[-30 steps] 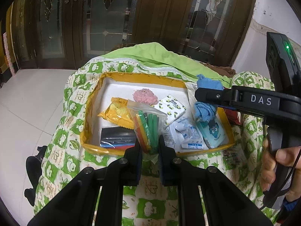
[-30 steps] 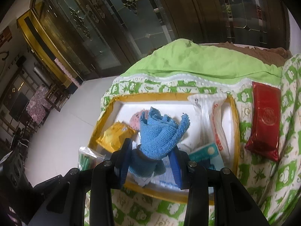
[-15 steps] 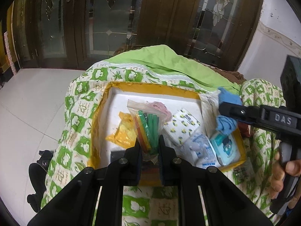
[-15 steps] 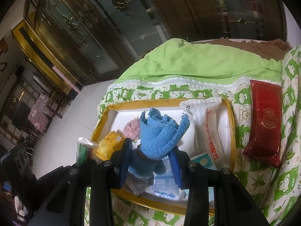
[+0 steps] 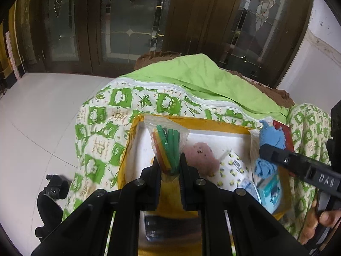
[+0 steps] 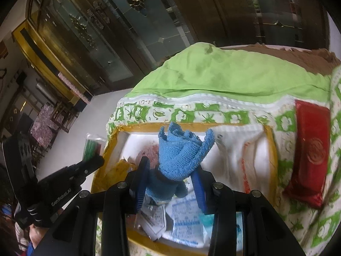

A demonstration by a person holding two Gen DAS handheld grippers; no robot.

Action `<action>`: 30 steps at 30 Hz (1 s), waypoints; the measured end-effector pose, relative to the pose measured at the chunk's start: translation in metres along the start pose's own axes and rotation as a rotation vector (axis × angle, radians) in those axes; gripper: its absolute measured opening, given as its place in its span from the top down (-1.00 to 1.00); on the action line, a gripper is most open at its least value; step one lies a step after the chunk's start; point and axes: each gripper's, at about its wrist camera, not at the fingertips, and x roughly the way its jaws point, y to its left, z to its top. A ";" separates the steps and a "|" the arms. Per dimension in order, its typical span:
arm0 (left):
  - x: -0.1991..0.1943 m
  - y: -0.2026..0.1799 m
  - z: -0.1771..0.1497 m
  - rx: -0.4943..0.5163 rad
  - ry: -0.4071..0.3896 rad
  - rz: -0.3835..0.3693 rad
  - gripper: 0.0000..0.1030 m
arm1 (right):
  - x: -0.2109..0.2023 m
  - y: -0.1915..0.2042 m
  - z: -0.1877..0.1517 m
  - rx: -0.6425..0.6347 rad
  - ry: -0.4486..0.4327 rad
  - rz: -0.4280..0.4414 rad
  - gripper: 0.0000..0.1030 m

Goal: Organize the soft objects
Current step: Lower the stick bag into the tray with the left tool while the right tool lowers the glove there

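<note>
My left gripper [image 5: 169,167] is shut on a clear plastic bag of green and orange sticks [image 5: 167,147] and holds it above the yellow-rimmed white tray [image 5: 191,122]. My right gripper [image 6: 170,175] is shut on a bunched blue knitted cloth [image 6: 181,153], held over the tray [image 6: 136,125]; it also shows in the left wrist view [image 5: 270,136]. In the tray lie a pink fluffy ball [image 5: 200,157], a white patterned packet [image 5: 231,167], a yellow packet [image 6: 121,166] and several white and blue sachets [image 6: 185,213].
A red packet [image 6: 309,155] lies on the green-patterned quilt [image 6: 232,115] to the right of the tray. A plain green cover [image 5: 198,79] lies behind it. Dark wood and glass doors stand behind. White floor tiles are at the left.
Both grippers have moved forward over the tray with their loads still held. The tray now sits lower and closer in both views.
</note>
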 end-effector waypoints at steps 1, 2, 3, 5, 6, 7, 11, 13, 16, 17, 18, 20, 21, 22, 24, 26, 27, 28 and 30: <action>0.006 0.001 0.002 -0.007 0.011 -0.003 0.73 | 0.005 0.001 0.001 -0.007 0.004 -0.002 0.18; 0.010 0.001 0.003 -0.009 0.017 -0.004 0.73 | 0.008 0.002 0.001 -0.011 0.006 -0.001 0.18; 0.015 0.002 0.005 -0.011 0.025 -0.004 0.73 | 0.012 0.003 0.002 -0.015 0.008 -0.002 0.18; 0.025 0.002 0.006 -0.009 0.041 -0.002 0.73 | 0.019 0.004 0.003 -0.021 0.014 -0.005 0.18; 0.029 0.002 0.007 -0.007 0.048 0.000 0.73 | 0.022 0.004 0.003 -0.022 0.018 -0.006 0.18; 0.033 0.002 0.006 -0.005 0.055 0.000 0.73 | 0.025 0.004 0.003 -0.024 0.021 -0.008 0.18; 0.045 0.002 0.005 -0.002 0.076 0.001 0.73 | 0.034 0.006 0.004 -0.029 0.030 -0.015 0.18; 0.049 0.002 0.004 0.000 0.085 0.003 0.73 | 0.039 0.007 0.004 -0.036 0.033 -0.023 0.18; 0.052 0.003 0.002 -0.001 0.087 0.007 0.73 | 0.046 0.008 0.004 -0.045 0.042 -0.031 0.18; 0.053 0.003 0.002 -0.003 0.087 0.007 0.73 | 0.048 0.008 0.004 -0.046 0.045 -0.033 0.18; 0.053 0.003 0.003 -0.003 0.088 0.007 0.73 | 0.051 0.008 0.003 -0.046 0.050 -0.035 0.18; 0.054 0.003 0.003 0.001 0.090 0.014 0.73 | 0.056 0.007 0.002 -0.047 0.056 -0.040 0.18; 0.054 0.003 0.003 0.003 0.091 0.016 0.73 | 0.058 0.006 0.002 -0.045 0.057 -0.041 0.18; 0.054 0.003 0.003 0.004 0.091 0.018 0.73 | 0.059 0.005 0.002 -0.044 0.056 -0.041 0.18; 0.055 0.003 0.003 0.006 0.090 0.021 0.73 | 0.061 0.005 0.002 -0.044 0.051 -0.041 0.17; 0.055 0.002 0.003 0.013 0.089 0.028 0.73 | 0.061 0.006 0.001 -0.044 0.047 -0.040 0.16; 0.056 0.002 0.003 0.015 0.090 0.029 0.73 | 0.061 0.006 0.001 -0.044 0.046 -0.040 0.16; 0.056 0.002 0.004 0.015 0.090 0.030 0.73 | 0.061 0.006 0.001 -0.043 0.045 -0.038 0.16; 0.056 0.002 0.004 0.013 0.089 0.034 0.72 | 0.060 0.006 0.001 -0.041 0.043 -0.035 0.16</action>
